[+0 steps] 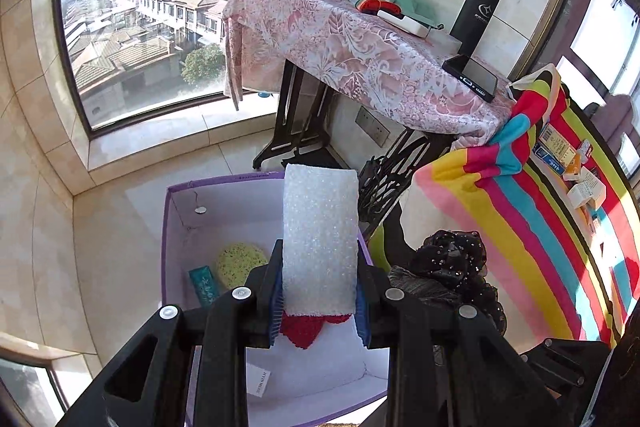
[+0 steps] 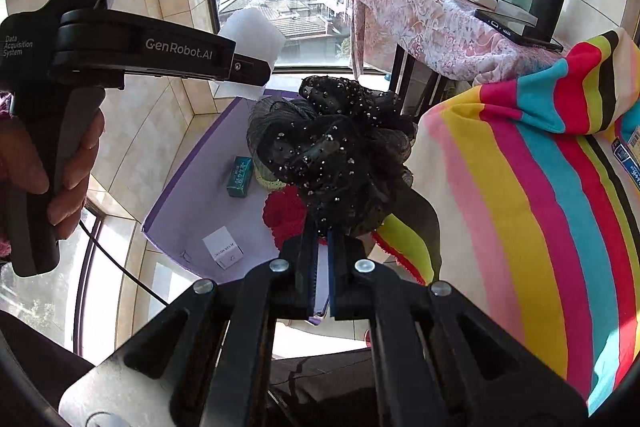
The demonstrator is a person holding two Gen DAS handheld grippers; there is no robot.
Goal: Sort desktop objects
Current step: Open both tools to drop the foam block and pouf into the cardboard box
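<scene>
only right wrist shows hand [image 2: 48,179] gripping handle.

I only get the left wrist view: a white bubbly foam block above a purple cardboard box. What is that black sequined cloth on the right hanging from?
Observer: The black sequined cloth is clamped in the right gripper, jaws shut on it.
Visitor: Who holds the tool gripping the white foam block?
Observer: A person's left hand wraps the left gripper by its handle.
Visitor: Any writing on it?
Observer: Its side reads GenRobot.AI.
</scene>
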